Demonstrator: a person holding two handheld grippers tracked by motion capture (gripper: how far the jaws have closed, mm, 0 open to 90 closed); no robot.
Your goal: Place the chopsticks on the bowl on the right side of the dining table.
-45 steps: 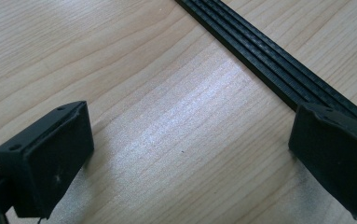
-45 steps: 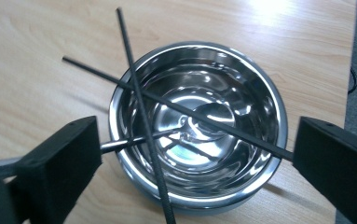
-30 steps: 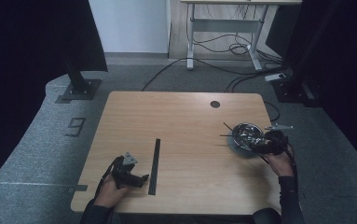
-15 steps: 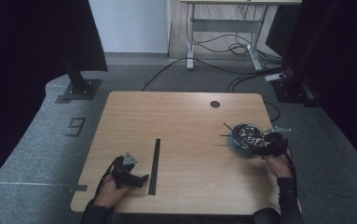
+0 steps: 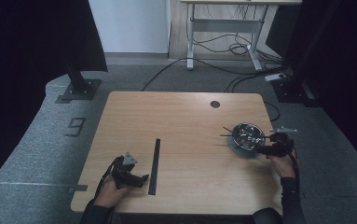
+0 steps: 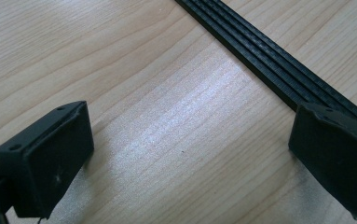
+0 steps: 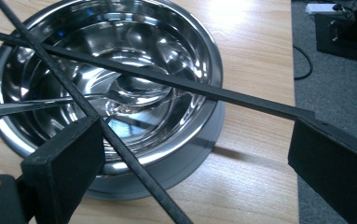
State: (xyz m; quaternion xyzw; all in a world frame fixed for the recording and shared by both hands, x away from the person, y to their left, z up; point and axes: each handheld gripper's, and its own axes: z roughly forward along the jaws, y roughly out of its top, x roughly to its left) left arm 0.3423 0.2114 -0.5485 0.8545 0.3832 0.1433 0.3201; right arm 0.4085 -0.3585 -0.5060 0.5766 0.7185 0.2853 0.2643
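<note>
where sticks cross it, steel bowl (image 7: 120, 60) gleams mirror-bright.

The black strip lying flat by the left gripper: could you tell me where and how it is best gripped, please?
Probably at the near end of the black strip, across its narrow width. It lies flat and thin on the table, so the open left gripper should come from above, one jaw along each long edge.

Grey carpet floor (image 5: 36, 154), black curtains (image 5: 22, 46), white wall (image 5: 129, 23).
</note>
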